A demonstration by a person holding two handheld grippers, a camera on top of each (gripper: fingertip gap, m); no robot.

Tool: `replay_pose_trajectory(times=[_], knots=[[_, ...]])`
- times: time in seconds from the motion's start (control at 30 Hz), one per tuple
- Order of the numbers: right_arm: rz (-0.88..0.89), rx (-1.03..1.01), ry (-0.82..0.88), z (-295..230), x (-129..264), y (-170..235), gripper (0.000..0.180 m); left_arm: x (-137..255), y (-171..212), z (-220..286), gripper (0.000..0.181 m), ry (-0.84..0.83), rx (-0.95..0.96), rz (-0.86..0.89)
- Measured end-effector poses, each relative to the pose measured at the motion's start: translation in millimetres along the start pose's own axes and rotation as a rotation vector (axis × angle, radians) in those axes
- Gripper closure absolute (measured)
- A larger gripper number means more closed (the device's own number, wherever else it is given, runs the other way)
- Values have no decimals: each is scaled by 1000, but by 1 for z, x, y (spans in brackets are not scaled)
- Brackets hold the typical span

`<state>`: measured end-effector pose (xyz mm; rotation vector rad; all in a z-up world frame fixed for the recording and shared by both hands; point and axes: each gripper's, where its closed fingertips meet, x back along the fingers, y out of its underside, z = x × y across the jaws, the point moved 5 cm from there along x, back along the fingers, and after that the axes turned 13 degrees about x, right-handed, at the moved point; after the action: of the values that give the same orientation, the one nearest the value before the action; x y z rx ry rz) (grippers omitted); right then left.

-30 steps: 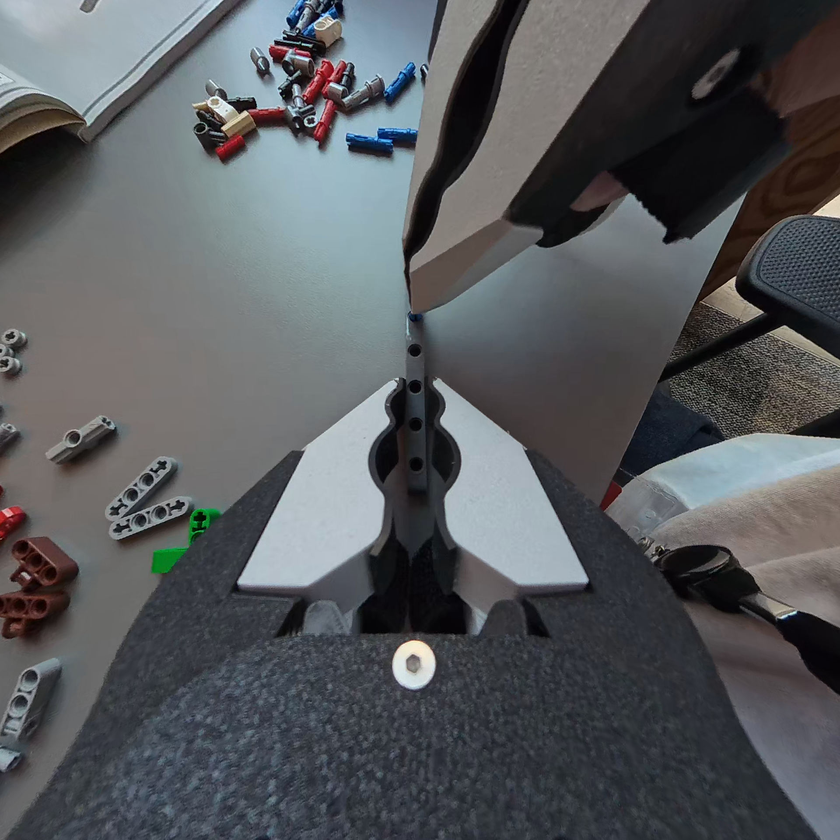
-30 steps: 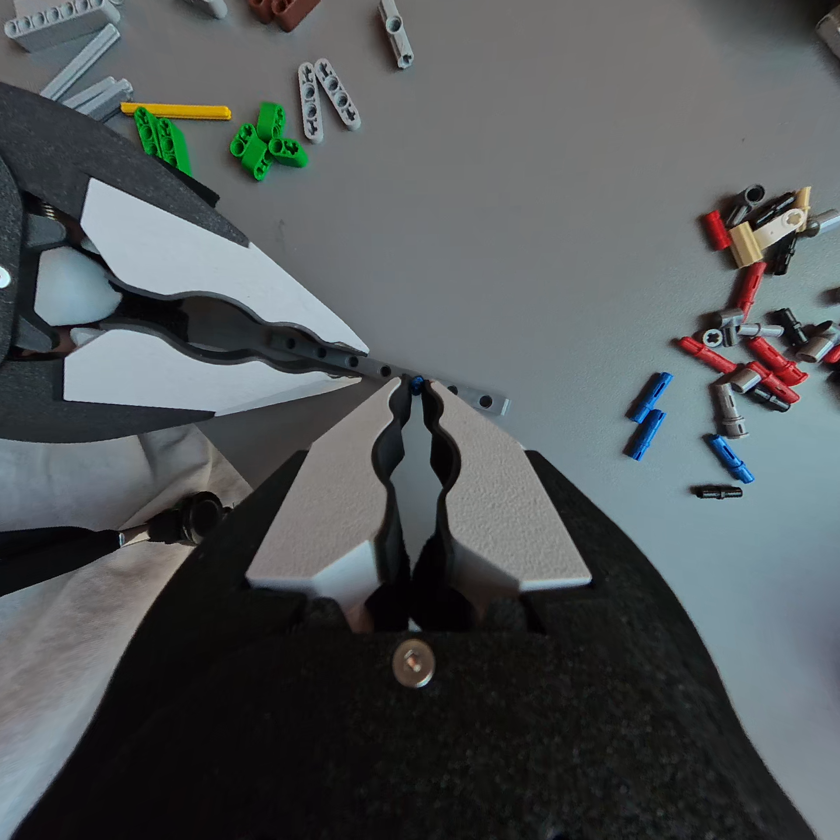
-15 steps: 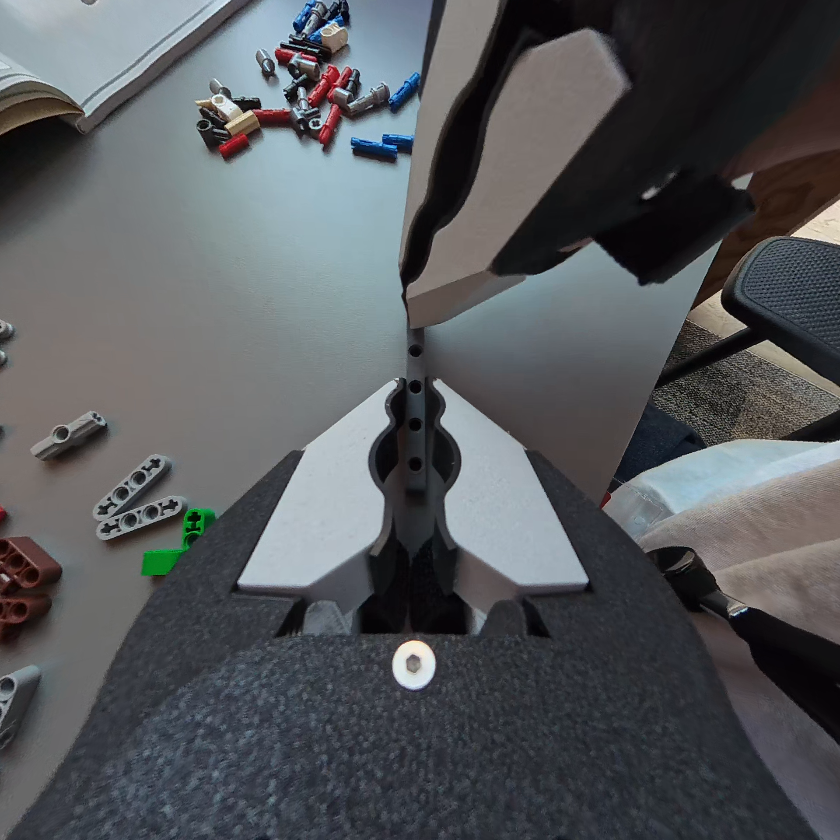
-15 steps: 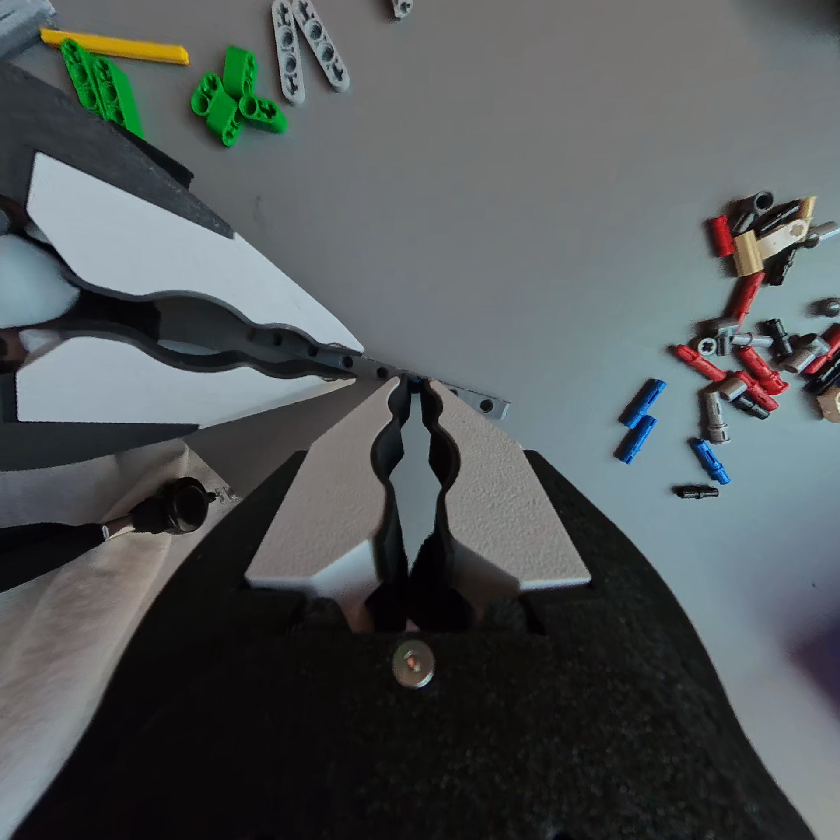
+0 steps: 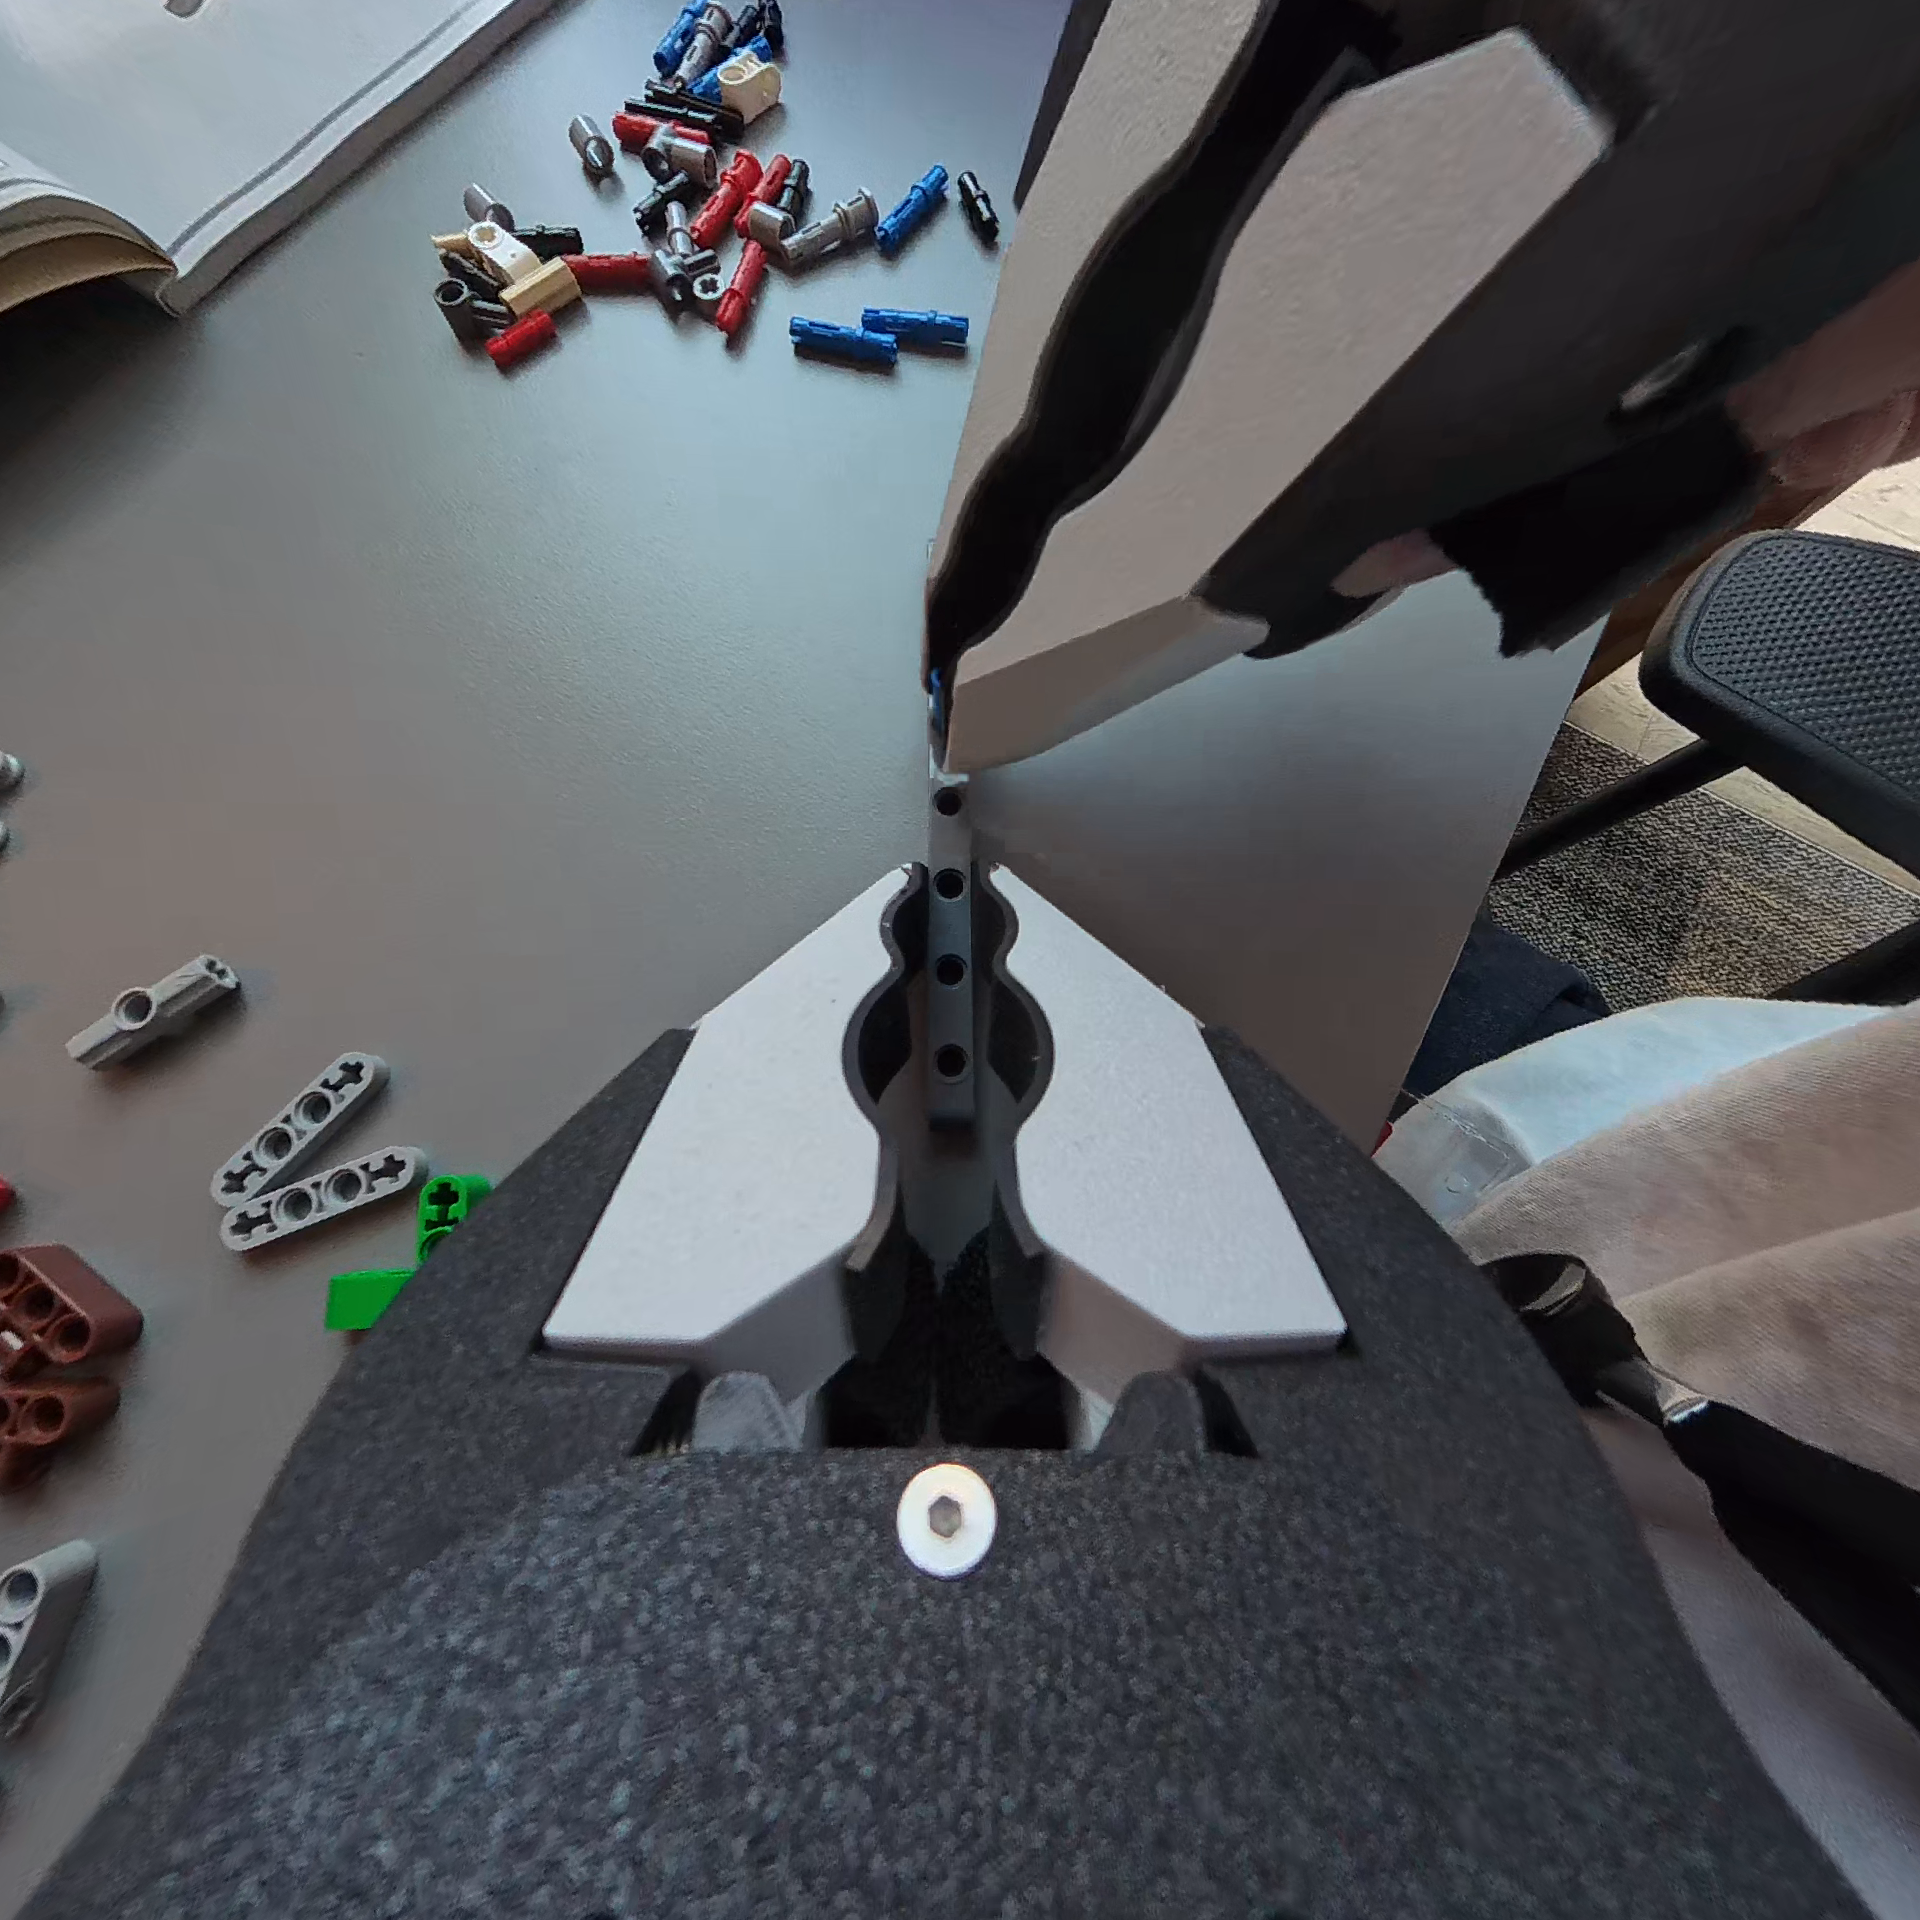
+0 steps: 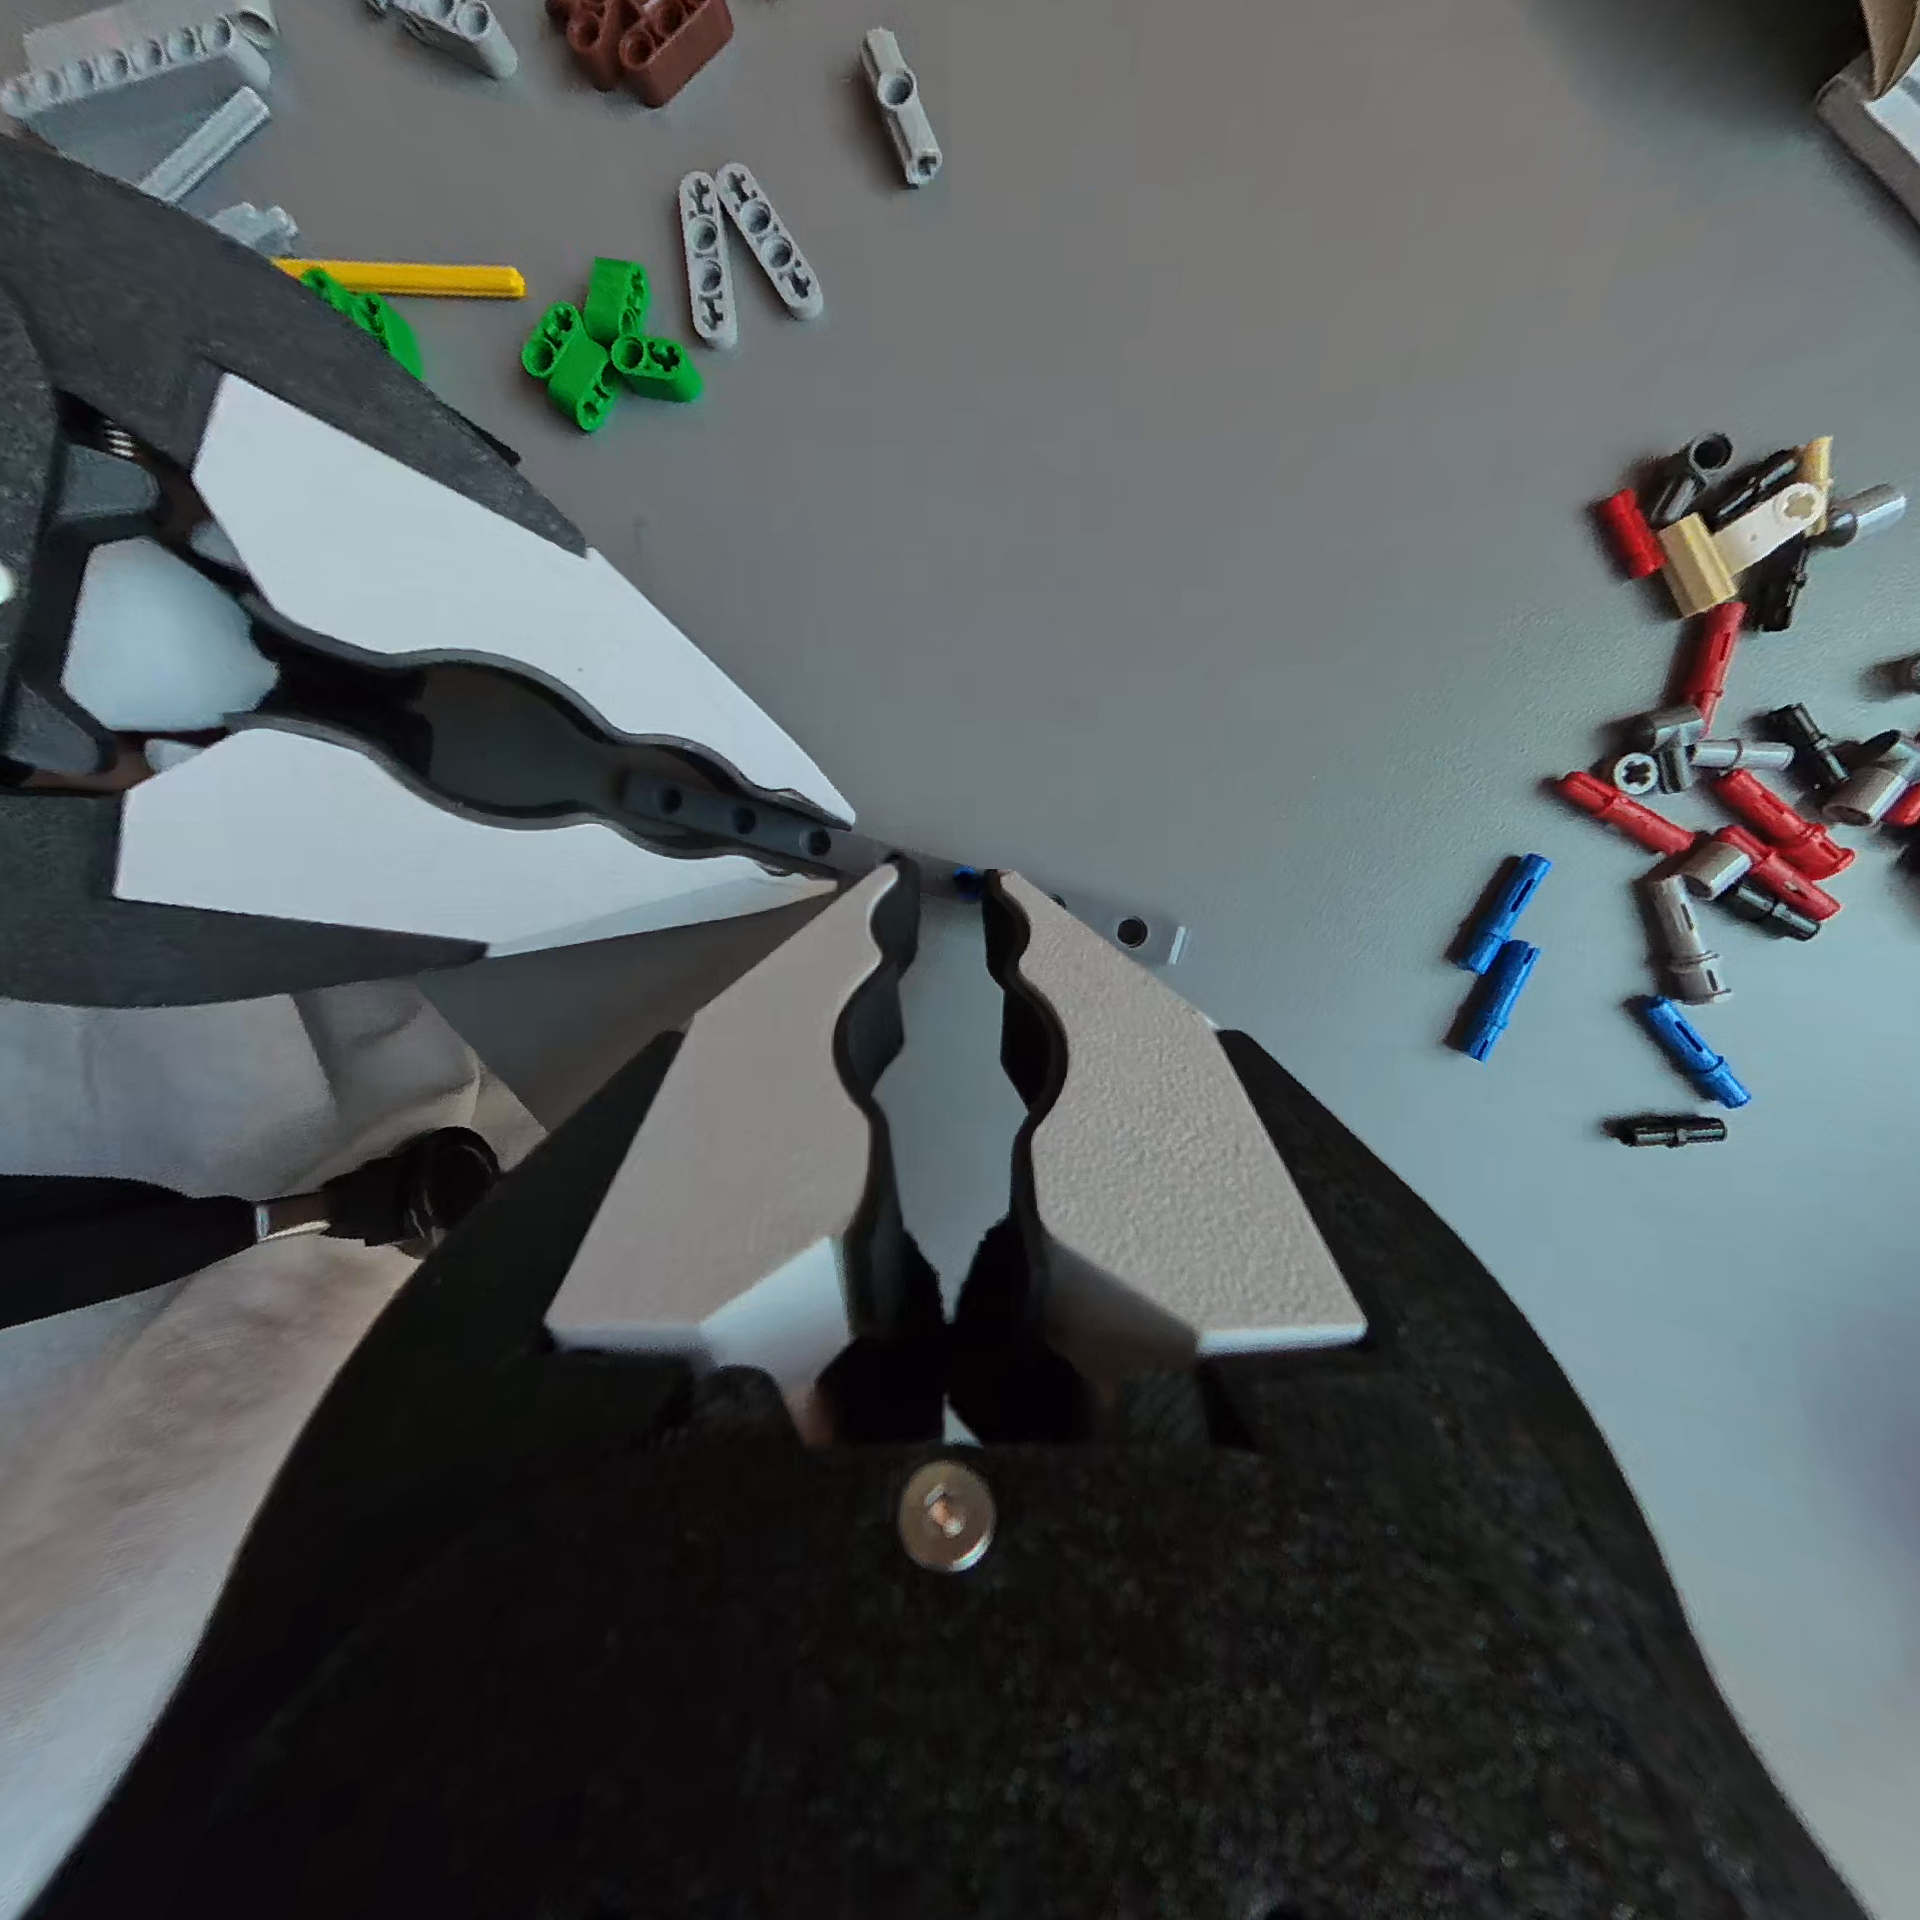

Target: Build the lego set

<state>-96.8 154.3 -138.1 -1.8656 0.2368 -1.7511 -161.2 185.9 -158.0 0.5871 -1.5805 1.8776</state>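
Observation:
My left gripper [image 5: 951, 883] is shut on a dark grey beam with holes [image 5: 950, 971] and holds it above the grey table; it also shows in the right wrist view [image 6: 831, 847]. The beam [image 6: 1132, 928] sticks out past its tips. A blue pin [image 6: 966, 881] sits in the beam between the tips of my right gripper [image 6: 948, 883]. The right jaws stand slightly apart, with a gap beside the pin. In the left wrist view the right gripper [image 5: 940, 717] comes down onto the beam's far end, with a bit of blue pin [image 5: 935, 691] at its tip.
A pile of red, blue and black pins [image 5: 707, 229] [image 6: 1745, 727] lies beyond. Grey liftarms [image 6: 748, 249], green pieces [image 6: 603, 343], a yellow axle [image 6: 416, 278] and brown pieces [image 5: 52, 1320] lie left. An open booklet [image 5: 156, 156] and a chair [image 5: 1787, 665] past the table edge. The grippers are tip to tip, or close to it.
My right gripper's jaws have parted a little around the blue pin, which stays at the beam. My left gripper keeps hold of the beam; both views have shifted slightly.

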Motion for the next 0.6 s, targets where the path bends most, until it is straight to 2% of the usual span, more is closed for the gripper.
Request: replay_pose_trajectory(times=[0.1,0.2,0.3,0.6], knots=[[44,65,29,0,4,1,162,0,0,0,174,-9,-7,-3],[59,126,75,0,6,5,165,0,0,1,174,-12,-8,-4],[115,128,79,-2,10,0,169,0,0,1,174,-12,-3,-6],[107,115,71,1,4,0,176,0,-1,1,174,-9,4,-9]])
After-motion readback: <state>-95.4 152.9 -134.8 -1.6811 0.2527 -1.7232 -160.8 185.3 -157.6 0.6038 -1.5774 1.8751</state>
